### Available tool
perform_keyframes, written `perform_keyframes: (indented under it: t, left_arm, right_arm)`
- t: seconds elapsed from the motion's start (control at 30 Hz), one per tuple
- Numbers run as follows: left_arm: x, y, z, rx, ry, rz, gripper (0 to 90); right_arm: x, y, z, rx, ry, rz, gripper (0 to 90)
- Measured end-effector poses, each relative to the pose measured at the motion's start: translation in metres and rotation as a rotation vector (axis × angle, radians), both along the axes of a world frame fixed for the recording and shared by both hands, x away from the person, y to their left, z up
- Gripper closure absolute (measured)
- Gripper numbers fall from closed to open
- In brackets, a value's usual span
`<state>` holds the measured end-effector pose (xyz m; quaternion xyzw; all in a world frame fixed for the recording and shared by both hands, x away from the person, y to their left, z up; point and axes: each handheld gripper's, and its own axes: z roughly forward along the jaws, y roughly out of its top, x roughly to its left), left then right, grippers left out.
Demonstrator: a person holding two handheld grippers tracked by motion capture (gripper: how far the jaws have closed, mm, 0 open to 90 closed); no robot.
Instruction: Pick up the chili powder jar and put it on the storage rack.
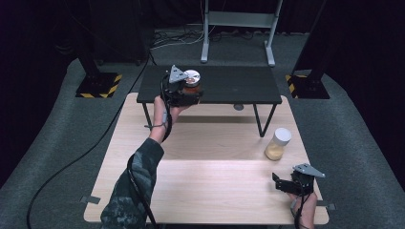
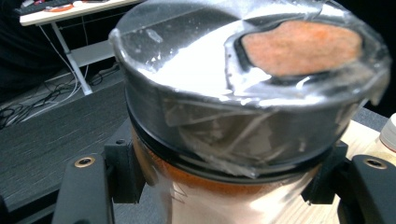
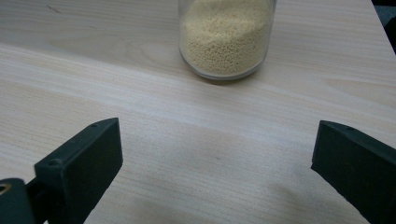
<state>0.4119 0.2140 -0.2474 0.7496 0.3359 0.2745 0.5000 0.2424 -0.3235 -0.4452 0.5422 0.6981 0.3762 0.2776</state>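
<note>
Jar (image 2: 243, 116) — clamped between fingers (image 2: 123, 172).

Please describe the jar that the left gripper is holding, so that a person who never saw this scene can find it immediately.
Start at the wooden table, then look to the black shelf standing at its far edge. At the shelf's left end the left gripper is shut on the jar, just under its lid. This jar holds orange-brown powder, while the other jar, free near the right gripper, holds pale yellow grains.

Jar of pale yellow grains (image 1: 278, 144) on the wooden table (image 1: 200, 186), near its right edge.
</note>
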Motion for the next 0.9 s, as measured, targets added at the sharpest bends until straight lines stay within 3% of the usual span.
perform_keyframes:
  t: [0.5,0.9]
  left_arm:
    - [0.02,-0.008,0.003,0.006,0.025,0.008,31.0]
    - [0.039,-0.013,-0.001,0.003,0.078,0.032,31.0]
  right_arm:
    - [0.001,0.0,0.0,0.001,0.004,0.003,0.4]
    - [0.001,-0.001,0.0,0.004,0.005,0.003,0.4]
